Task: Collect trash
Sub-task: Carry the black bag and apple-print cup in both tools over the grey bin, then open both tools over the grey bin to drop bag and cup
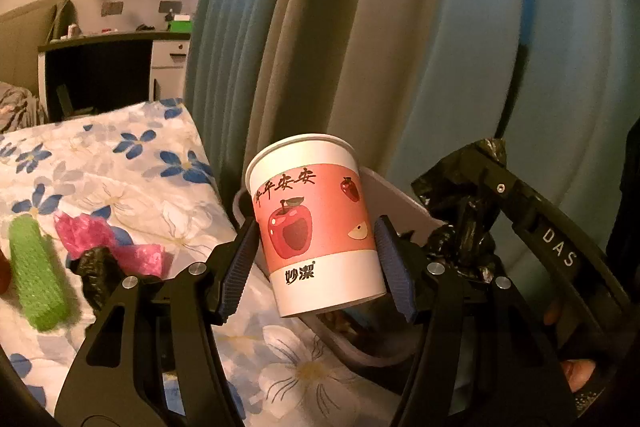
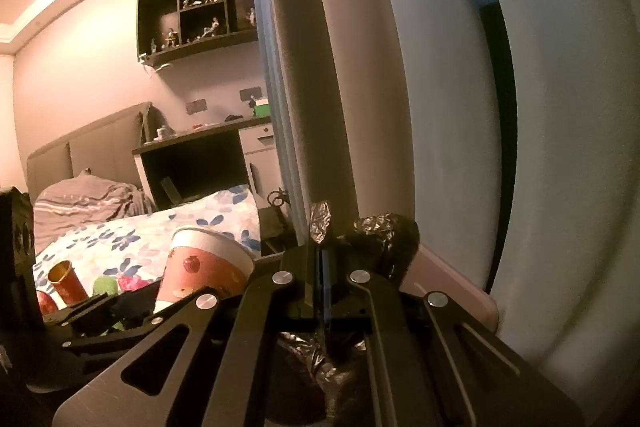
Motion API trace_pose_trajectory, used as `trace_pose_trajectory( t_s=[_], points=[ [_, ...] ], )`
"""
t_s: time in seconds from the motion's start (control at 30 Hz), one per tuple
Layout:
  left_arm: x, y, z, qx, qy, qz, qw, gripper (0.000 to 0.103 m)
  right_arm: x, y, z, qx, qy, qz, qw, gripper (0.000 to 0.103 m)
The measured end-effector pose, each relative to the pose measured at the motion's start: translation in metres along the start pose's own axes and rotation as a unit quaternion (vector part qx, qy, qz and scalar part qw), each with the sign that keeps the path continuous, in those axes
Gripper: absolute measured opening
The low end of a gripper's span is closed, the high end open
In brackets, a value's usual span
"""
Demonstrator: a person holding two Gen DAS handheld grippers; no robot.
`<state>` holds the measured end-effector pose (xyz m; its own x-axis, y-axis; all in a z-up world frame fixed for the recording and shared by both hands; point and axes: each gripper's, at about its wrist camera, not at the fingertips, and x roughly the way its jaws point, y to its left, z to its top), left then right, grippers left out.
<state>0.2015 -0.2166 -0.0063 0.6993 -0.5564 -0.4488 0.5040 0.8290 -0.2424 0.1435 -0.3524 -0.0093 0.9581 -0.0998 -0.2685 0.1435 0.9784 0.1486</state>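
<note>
Black left gripper [image 1: 316, 259], blue ribbed pads [image 1: 239, 267], silver screws.

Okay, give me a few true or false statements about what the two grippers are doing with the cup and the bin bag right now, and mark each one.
1. The left gripper has the paper cup between its fingers. True.
2. The paper cup shows a banana picture. False: it shows red apples.
3. The right gripper is shut on the black trash bag. True.
4. The green foam net is inside the trash bin. False: it lies on the floral sheet.
5. The paper cup is above the trash bin's rim. True.
</note>
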Motion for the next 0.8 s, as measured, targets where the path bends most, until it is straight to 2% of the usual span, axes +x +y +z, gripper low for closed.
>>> trace_pose_trajectory(
  t_s=[0.73,0.8],
  points=[
    [0.045,-0.011,-0.009,0.002,0.040,-0.037,0.9985,0.059,0.016,-0.016,-0.005,0.015,0.031,0.009,0.999,0.002],
    [0.048,-0.011,-0.010,0.000,0.045,-0.040,0.9982,0.060,0.015,-0.017,-0.004,0.015,0.031,0.008,0.999,0.007]
  ],
)
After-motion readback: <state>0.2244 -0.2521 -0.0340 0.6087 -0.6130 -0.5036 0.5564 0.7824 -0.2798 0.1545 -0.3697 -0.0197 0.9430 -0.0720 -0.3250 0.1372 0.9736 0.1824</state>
